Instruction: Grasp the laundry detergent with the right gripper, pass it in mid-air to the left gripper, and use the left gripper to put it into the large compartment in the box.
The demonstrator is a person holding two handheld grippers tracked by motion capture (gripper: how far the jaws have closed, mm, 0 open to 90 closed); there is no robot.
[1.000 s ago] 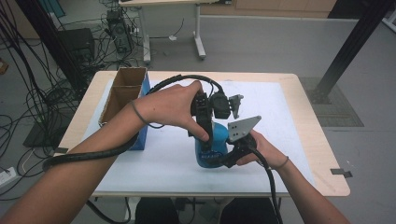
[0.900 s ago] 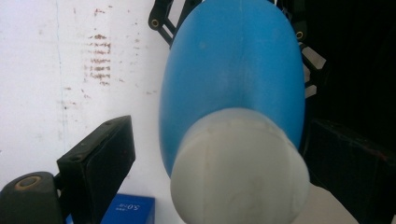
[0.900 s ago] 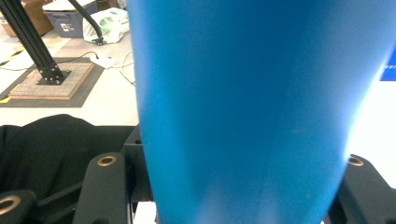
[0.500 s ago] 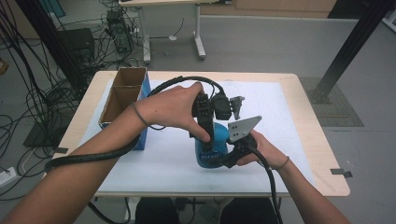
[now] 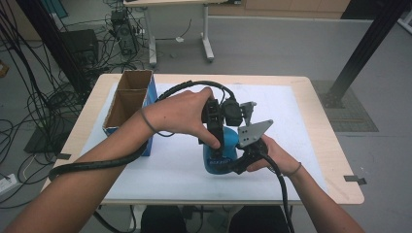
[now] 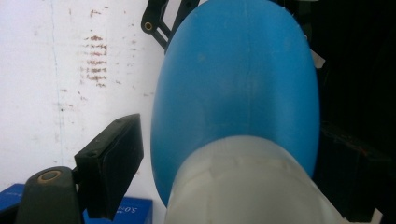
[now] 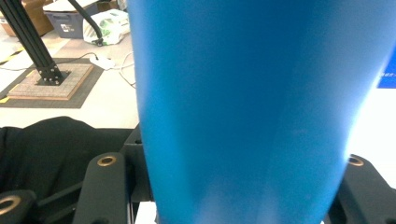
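- On the table's white mat (image 5: 311,116), near its middle: one blue bottle (image 5: 221,155), upright, with a white cap (image 6: 247,186) at the near end in the left gripper view.
- Right gripper (image 5: 243,158): comes in level from the person's side, jaws clamped on the bottle's body; in the right gripper view the blue wall (image 7: 243,107) stands between both jaws. Serves as the vice.
- Left gripper (image 5: 216,141): comes down from above at the bottle's top. Its jaws have just been closing, with the cap between them. One pad (image 6: 109,163) stands apart from the cap; the far side is in shadow, so contact there cannot be told. Read as not yet gripping.
- Cardboard box (image 5: 128,99), open, at the mat's left edge, beside a blue carton (image 5: 150,97). Well apart from the bottle.
- Step in hand, by judgement: seating the left jaws on the cap to twist it off.
- Risk: the jaws land on the rounded blue shoulder, not the cap, and slide off when turned.
- Risk: a twist turns the whole bottle if the right grip is slack on the smooth wall.
- Risk: downward push from above tips the bottle out of the right jaws.
- Risk: a hard squeeze dents the body; liquid may spill once the cap loosens.
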